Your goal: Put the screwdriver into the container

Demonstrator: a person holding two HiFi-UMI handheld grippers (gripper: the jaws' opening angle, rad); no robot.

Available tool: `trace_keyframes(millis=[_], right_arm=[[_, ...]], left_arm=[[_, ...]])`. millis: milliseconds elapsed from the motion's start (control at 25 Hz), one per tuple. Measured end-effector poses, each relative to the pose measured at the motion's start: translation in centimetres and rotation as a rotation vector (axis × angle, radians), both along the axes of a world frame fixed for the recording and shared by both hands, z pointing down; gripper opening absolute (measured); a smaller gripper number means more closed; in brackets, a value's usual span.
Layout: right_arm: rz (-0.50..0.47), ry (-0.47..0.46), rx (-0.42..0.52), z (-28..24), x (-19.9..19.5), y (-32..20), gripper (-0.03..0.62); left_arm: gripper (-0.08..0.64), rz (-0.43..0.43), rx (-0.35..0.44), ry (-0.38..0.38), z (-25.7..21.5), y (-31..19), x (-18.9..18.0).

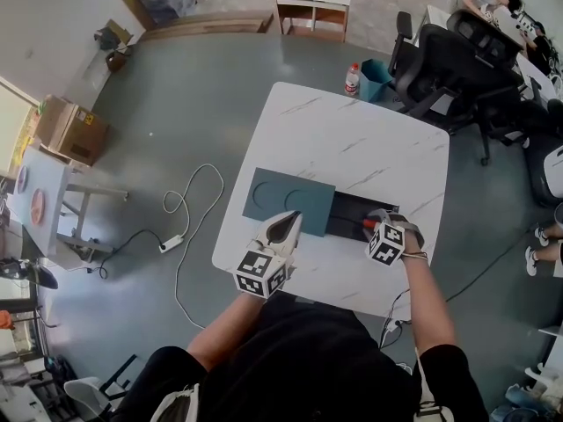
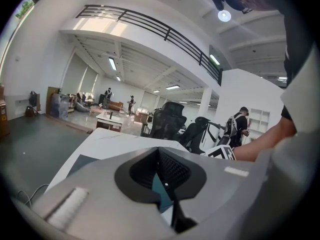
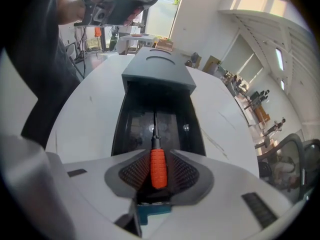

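Note:
The screwdriver [image 3: 157,166] has an orange ribbed handle and a dark shaft that points into the open black container [image 3: 131,114]. Its handle lies between the pads of my right gripper [image 3: 158,171], which stand a little apart from it. In the head view the right gripper [image 1: 378,222] hovers at the container's [image 1: 352,214] near right end, with the orange handle [image 1: 369,223] showing there. The container's grey-green lid [image 1: 286,196] lies slid to the left. My left gripper [image 1: 286,227] rests at the lid's near edge, jaws together and empty.
The container sits near the front of a white marble table [image 1: 352,139]. Black office chairs [image 1: 449,60] stand beyond the far right corner, and a bottle [image 1: 352,79] and a blue bin [image 1: 376,77] beyond the far edge. A white cable [image 1: 189,209] lies on the floor at the left.

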State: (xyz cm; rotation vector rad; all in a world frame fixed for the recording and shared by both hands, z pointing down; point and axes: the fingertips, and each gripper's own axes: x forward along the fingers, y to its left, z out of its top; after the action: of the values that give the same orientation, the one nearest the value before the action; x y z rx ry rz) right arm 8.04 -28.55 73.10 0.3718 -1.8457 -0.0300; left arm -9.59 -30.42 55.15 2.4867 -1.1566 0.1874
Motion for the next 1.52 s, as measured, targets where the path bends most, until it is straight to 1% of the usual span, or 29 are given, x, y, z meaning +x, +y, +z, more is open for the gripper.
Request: trace_keyframes(millis=[120, 280, 320, 400, 440, 520, 640, 760, 840, 880, 1000, 1080, 1200, 1360, 1520], right_arm=[[0.035, -0.053, 0.032, -2.1, 0.0, -0.3, 0.124], [0.111, -0.184, 0.100, -6.6, 0.1, -0.7, 0.124], [0.132, -0.224, 0.133, -8.0, 0.0, -0.8, 0.124], [0.178, -0.299, 0.221, -10.8, -0.2, -0.9, 0.079], [0.203, -0.334, 0.267, -12.1, -0.3, -0.9, 0.073], [0.263, -0.409, 0.342, -14.5, -0.6, -0.8, 0.044], [0.376, -0.549, 0.427, -17.8, -1.0, -0.5, 0.021], [0.513, -0.711, 0.516, -21.0, -0.9, -0.5, 0.012], [0.594, -0.790, 0.583, -22.8, -0.4, -0.4, 0.009], [0.626, -0.814, 0.617, -23.6, -0.2, -0.2, 0.008], [0.684, -0.860, 0.709, -25.9, -0.1, 1.0, 0.008], [0.724, -0.898, 0.736, -26.7, 0.1, 1.6, 0.008], [0.760, -0.934, 0.740, -27.1, 0.5, 2.2, 0.006], [0.766, -0.928, 0.744, -27.4, 0.9, 2.7, 0.006], [0.771, -0.923, 0.761, -27.9, 1.5, 2.9, 0.006]], left_arm=[[0.009, 0.008, -0.001, -0.005, 0.1, 0.2, 0.2], [0.009, 0.018, -0.003, -0.009, 0.0, 0.5, 0.7], [0.009, 0.020, -0.003, -0.009, 0.0, 0.6, 0.7], [0.009, 0.025, -0.003, -0.012, -0.1, 0.8, 0.9], [0.009, 0.028, -0.003, -0.014, -0.1, 0.8, 1.0], [0.009, 0.032, -0.002, -0.016, -0.3, 1.0, 1.2], [0.009, 0.048, 0.006, -0.016, -0.6, 1.3, 1.5], [0.009, 0.082, 0.040, -0.020, -1.3, 1.6, 2.3], [0.009, 0.088, 0.072, -0.016, -2.1, 1.6, 2.7], [0.009, 0.080, 0.086, -0.012, -2.6, 1.5, 2.7], [0.009, 0.030, 0.108, -0.004, -3.6, 0.8, 2.2], [0.009, 0.008, 0.116, 0.004, -4.1, 0.1, 2.1], [0.009, 0.010, 0.144, -0.004, -4.9, -0.5, 2.5], [0.009, 0.033, 0.183, -0.026, -5.9, -0.4, 3.3], [0.009, 0.056, 0.195, -0.037, -6.0, 0.1, 4.2]])
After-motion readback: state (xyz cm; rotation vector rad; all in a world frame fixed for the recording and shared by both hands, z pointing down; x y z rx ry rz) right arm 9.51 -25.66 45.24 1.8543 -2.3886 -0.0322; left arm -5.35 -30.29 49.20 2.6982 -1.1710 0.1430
